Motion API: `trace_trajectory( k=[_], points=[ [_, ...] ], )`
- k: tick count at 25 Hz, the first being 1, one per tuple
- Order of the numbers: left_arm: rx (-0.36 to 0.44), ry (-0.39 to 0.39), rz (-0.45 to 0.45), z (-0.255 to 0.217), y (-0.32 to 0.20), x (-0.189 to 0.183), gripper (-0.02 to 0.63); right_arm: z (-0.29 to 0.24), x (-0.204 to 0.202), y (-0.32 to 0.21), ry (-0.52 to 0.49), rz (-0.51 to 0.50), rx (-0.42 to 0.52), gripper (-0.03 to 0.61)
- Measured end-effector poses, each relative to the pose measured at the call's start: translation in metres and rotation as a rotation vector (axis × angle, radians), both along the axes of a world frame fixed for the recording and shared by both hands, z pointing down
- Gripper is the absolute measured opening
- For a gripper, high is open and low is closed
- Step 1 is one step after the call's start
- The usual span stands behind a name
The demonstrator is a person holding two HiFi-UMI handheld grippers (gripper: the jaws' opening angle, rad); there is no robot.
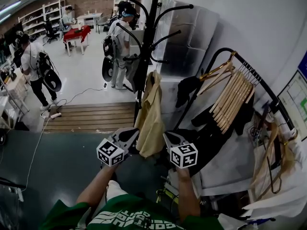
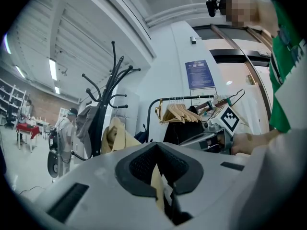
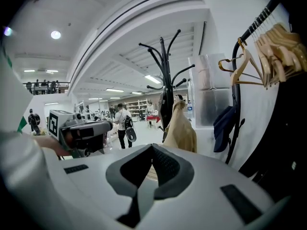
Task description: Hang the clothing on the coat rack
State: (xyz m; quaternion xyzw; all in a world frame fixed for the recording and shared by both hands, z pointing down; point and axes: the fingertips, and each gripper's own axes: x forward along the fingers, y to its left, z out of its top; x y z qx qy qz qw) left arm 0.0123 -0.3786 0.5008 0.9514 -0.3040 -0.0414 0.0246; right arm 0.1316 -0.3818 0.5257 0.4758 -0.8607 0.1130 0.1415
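Tan jacket (image 1: 150,114) hangs on the coat rack (image 1: 145,47), just ahead of and between both tongs. The left tongs (image 1: 130,135) pinch its lower edge, while the right tongs (image 1: 168,138) are closed on nothing. Hanging looks nearly finished. The next move is probably to release the fabric gently.

Grippers: two, left gripper (image 1: 128,137) and right gripper (image 1: 169,139). Coat rack (image 1: 147,47): one, ahead of both. Tan garment (image 1: 151,114): one, between them. Clothes rail (image 1: 214,59): one, right of the right gripper. Bystanders (image 1: 31,63): three, beyond the left gripper.
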Motion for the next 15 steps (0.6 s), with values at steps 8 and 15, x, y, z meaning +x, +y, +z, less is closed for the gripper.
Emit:
trace_trajectory(
  k=[8, 15],
  points=[
    [-0.001, -0.008, -0.001, 0.0007, 0.0065, -0.0062, 0.003, 0.0028, -0.0002, 0.0064, 0.005, 0.011, 0.004, 0.009],
    [-0.004, -0.015, 0.002, 0.0014, 0.0079, -0.0099, 0.003, 0.0031, -0.0008, 0.0075, 0.009, 0.015, 0.014, 0.009]
  ],
)
